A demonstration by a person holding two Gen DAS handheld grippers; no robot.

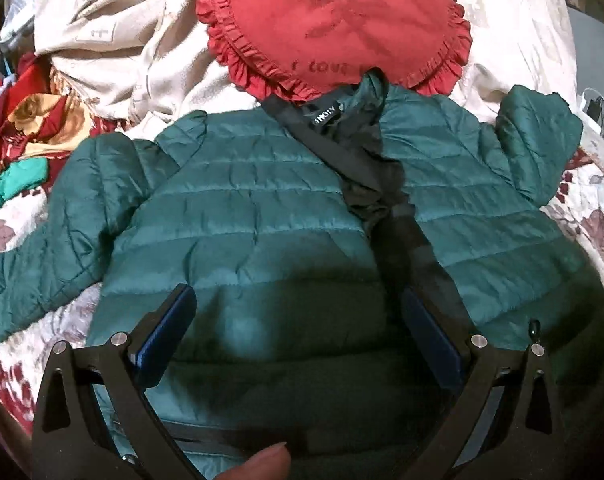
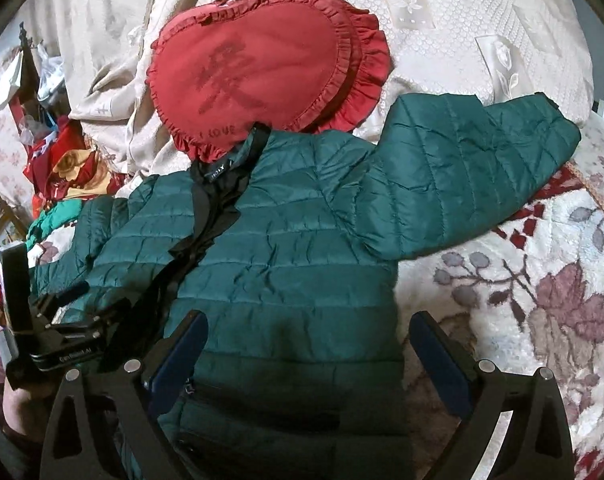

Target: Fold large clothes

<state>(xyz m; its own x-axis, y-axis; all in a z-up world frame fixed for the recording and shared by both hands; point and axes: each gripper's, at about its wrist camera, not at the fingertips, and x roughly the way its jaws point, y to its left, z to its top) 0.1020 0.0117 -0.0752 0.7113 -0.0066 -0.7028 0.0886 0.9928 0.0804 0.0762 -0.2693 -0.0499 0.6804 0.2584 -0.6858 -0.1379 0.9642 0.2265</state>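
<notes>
With both grippers, left [image 1: 297,328] and right [image 2: 308,354], spread wide and empty above its hem, we find the jacket [image 1: 253,216] flat mid-bed, unfolded; next, we judge, a sleeve [image 2: 474,160] folds inward.

A red heart-shaped cushion [image 1: 334,28] with a ruffled edge lies in the upper middle of the frame; it carries a dark faded mark and the words "I love". Under it is a cream bedspread [image 2: 442,12] with a flower pattern. A crumpled red and gold cloth [image 1: 33,120] is at the left. A floral blanket [image 2: 542,280] fills the lower right.
</notes>
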